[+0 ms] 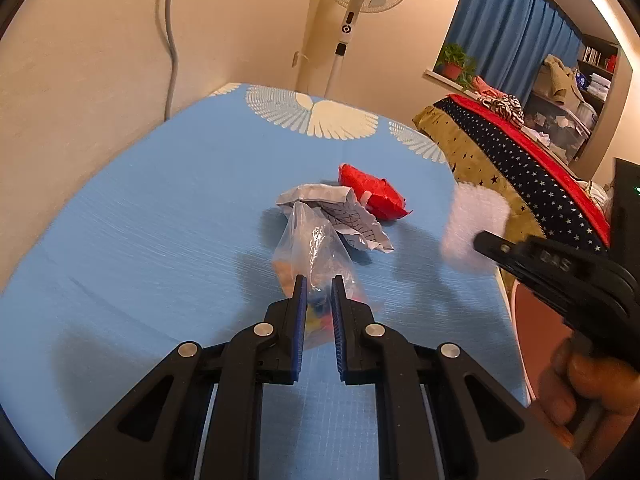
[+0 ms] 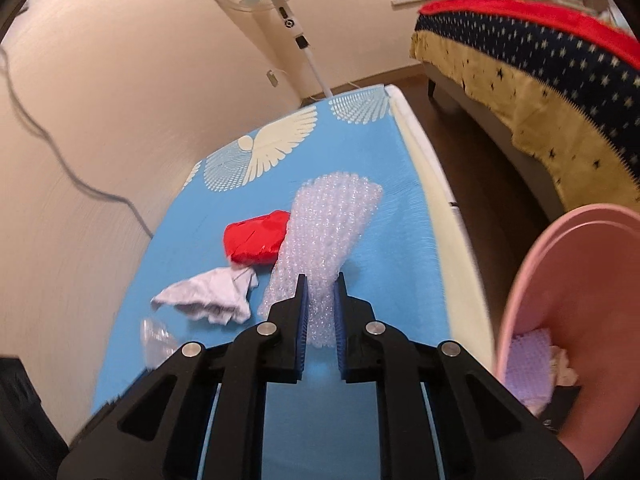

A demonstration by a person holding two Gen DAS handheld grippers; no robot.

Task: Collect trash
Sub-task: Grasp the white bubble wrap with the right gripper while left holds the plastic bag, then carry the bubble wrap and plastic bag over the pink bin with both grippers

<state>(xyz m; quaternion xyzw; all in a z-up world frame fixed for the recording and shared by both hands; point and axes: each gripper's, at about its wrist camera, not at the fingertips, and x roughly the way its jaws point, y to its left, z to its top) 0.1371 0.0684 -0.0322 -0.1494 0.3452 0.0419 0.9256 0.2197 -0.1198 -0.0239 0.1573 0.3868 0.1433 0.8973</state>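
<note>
Trash sits mid-frame on the blue desk: crumpled paper and a red wrapper. Left tongs are clenched on a clear plastic bag. Right tongs grip the bubble wrap, the pink bin at lower right.

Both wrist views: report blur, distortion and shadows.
Left wrist view: fisheye bends the blue table; the bubble wrap in the right gripper is motion-smeared, while the plastic bag in the left gripper looks sharp and casts soft shadows. Right wrist view: the pink bin and the surroundings are smeared; the wrap stays crisp.
</note>
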